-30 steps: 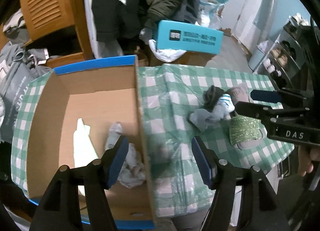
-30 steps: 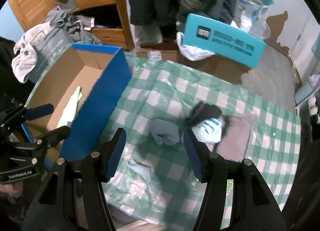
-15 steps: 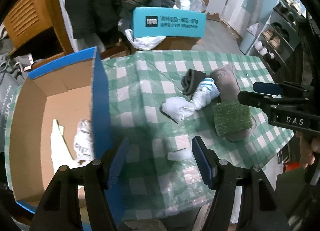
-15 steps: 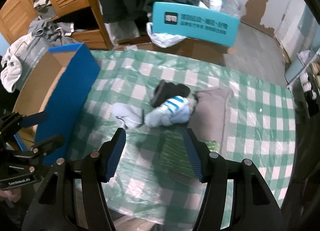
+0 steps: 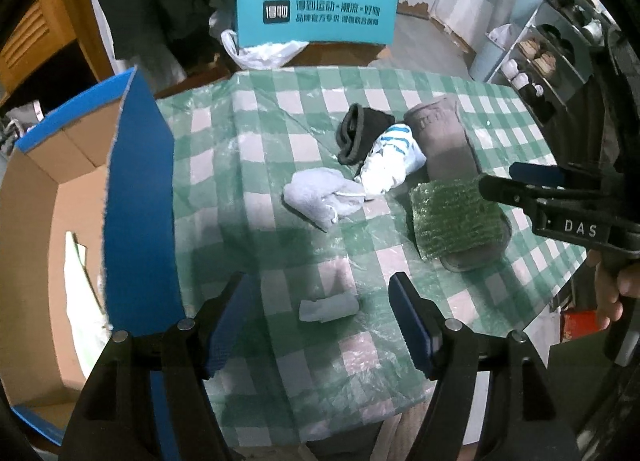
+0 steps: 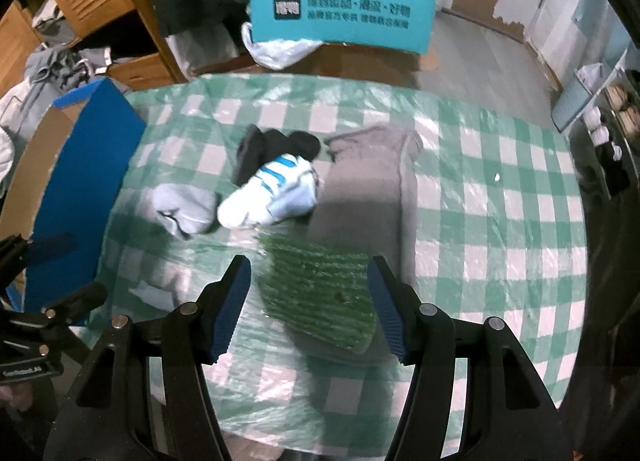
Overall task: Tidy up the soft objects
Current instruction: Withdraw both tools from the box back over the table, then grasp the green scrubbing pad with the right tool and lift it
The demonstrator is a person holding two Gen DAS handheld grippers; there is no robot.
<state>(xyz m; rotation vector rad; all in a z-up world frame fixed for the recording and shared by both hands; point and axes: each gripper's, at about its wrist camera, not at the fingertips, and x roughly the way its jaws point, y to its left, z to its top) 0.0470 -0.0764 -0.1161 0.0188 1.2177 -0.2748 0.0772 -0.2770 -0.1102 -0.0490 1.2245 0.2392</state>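
Checked tablecloth (image 5: 280,109); cardboard box (image 5: 36,197) with white item (image 5: 80,293)

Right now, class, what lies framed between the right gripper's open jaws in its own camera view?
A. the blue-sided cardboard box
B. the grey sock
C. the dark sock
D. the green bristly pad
D: in the right wrist view the green bristly pad lies between the open jaws of the right gripper, untouched by its pads.
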